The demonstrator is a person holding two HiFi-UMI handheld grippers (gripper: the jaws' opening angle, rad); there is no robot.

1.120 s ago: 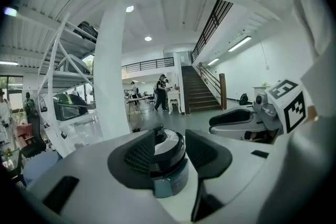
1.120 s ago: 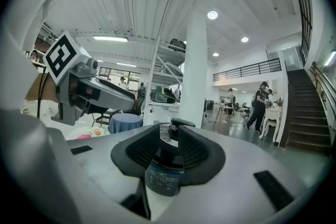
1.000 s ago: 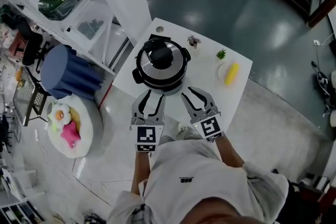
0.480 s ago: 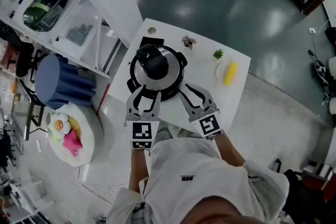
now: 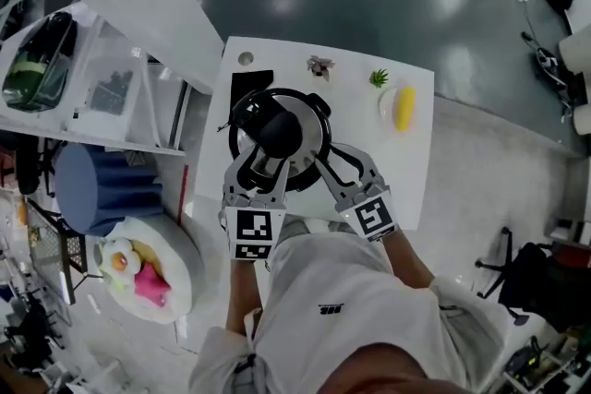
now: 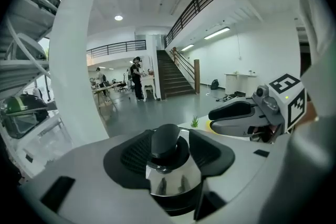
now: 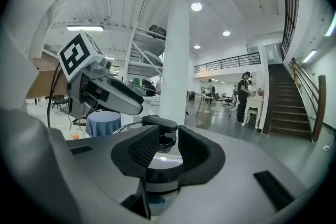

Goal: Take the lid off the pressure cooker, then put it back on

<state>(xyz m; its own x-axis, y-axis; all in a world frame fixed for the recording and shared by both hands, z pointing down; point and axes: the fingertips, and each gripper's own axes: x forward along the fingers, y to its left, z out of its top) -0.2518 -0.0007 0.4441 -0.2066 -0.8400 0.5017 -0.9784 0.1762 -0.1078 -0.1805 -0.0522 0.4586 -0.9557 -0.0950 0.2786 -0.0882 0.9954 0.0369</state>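
One pressure cooker (image 5: pixel 242 113), lid (image 5: pixel 307 132) on

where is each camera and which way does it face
Head view: on the person's head, steeply down onto the pressure cooker, both forearms and shirt.
Left gripper view: on the left gripper, along its jaws, just opening, lid knob between them.
Right gripper view: on the right gripper, along its open jaws toward that knob.
Shared: the knob.

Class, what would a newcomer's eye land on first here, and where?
The pressure cooker, black knob on its lid, sits on the white table's left half. The left claw and right claw hang open at its near rim; the left claw's jaws have just been opening, nothing gripped between them. A yellow object lies far right.
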